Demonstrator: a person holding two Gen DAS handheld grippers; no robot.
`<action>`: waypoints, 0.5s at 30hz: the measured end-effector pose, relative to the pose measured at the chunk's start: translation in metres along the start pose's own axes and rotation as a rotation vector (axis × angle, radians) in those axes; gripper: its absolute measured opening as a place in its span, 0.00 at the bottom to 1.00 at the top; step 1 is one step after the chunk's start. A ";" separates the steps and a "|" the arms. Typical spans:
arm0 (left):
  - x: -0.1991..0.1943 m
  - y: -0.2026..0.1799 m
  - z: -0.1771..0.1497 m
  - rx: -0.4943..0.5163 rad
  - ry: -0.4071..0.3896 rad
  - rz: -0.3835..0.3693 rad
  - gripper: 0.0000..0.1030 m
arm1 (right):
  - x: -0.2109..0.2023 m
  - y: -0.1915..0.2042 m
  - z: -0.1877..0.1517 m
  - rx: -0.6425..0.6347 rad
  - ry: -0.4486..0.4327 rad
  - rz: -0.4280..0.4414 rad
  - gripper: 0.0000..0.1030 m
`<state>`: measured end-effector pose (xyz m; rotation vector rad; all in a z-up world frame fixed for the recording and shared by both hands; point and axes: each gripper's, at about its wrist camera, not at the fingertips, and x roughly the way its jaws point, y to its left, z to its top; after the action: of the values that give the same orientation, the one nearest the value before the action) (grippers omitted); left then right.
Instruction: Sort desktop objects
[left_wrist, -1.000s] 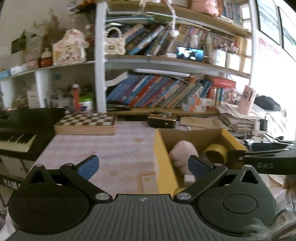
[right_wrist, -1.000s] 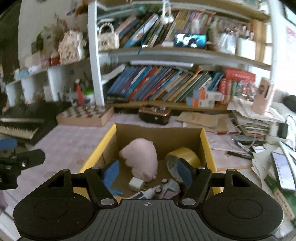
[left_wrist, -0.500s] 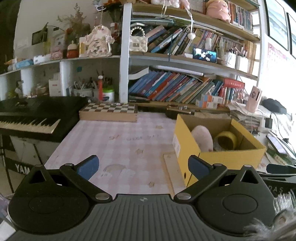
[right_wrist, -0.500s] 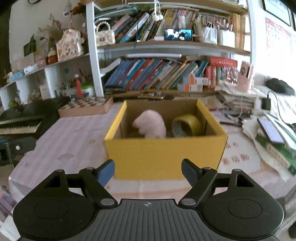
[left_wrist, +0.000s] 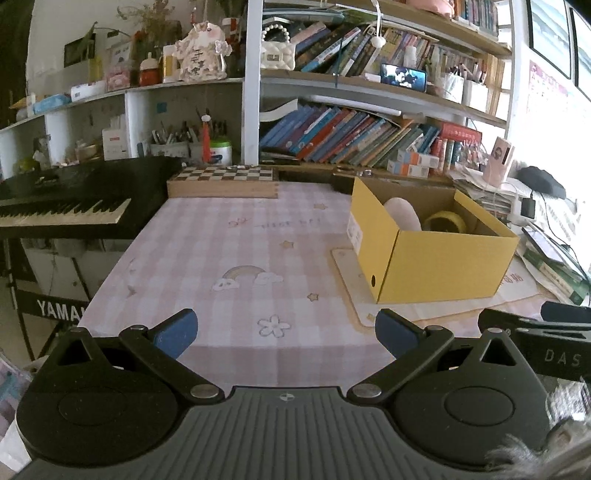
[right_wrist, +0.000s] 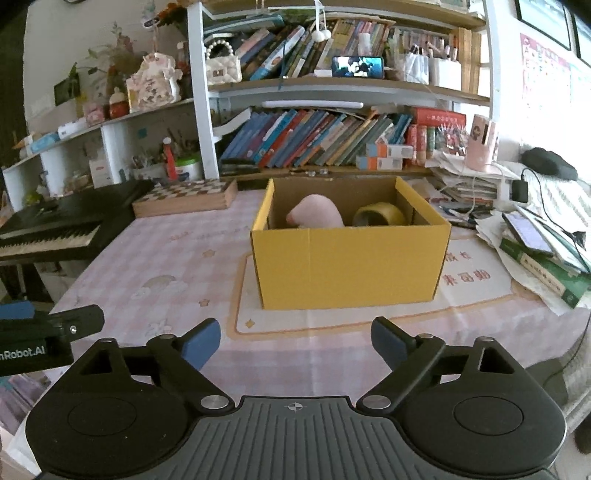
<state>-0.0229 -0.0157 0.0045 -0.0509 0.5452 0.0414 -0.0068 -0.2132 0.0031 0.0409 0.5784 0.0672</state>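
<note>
A yellow cardboard box (right_wrist: 351, 266) (left_wrist: 443, 266) stands on the pink checked tablecloth (left_wrist: 240, 258). Inside it I see a pink plush toy (right_wrist: 314, 216) (left_wrist: 402, 214) and a roll of yellow tape (right_wrist: 378, 216) (left_wrist: 443, 221); anything lower in the box is hidden by its wall. My right gripper (right_wrist: 295, 341) hangs at the table's near edge, well short of the box, its jaws opening with nothing between them. My left gripper (left_wrist: 286, 332) is open and empty over the near edge, left of the box.
A wooden chessboard box (left_wrist: 221, 181) lies at the back of the table. A black keyboard (left_wrist: 62, 210) stands to the left. Stacked books, papers and a phone (right_wrist: 528, 236) crowd the right side. Bookshelves (right_wrist: 332, 144) rise behind.
Both grippers have drawn back from the box towards the table's near edge. The right gripper, which was inside the box over the small items, is now outside it with wider jaws.
</note>
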 end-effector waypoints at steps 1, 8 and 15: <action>-0.003 0.002 -0.001 -0.003 -0.002 0.003 1.00 | -0.001 0.001 -0.002 0.003 0.006 -0.002 0.90; -0.014 0.006 -0.007 -0.011 -0.003 0.005 1.00 | -0.009 0.008 -0.012 0.004 0.040 -0.008 0.92; -0.019 0.008 -0.012 0.000 0.012 0.011 1.00 | -0.014 0.010 -0.018 0.004 0.045 -0.007 0.93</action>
<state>-0.0457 -0.0088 0.0036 -0.0487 0.5576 0.0515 -0.0290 -0.2038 -0.0032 0.0415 0.6239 0.0598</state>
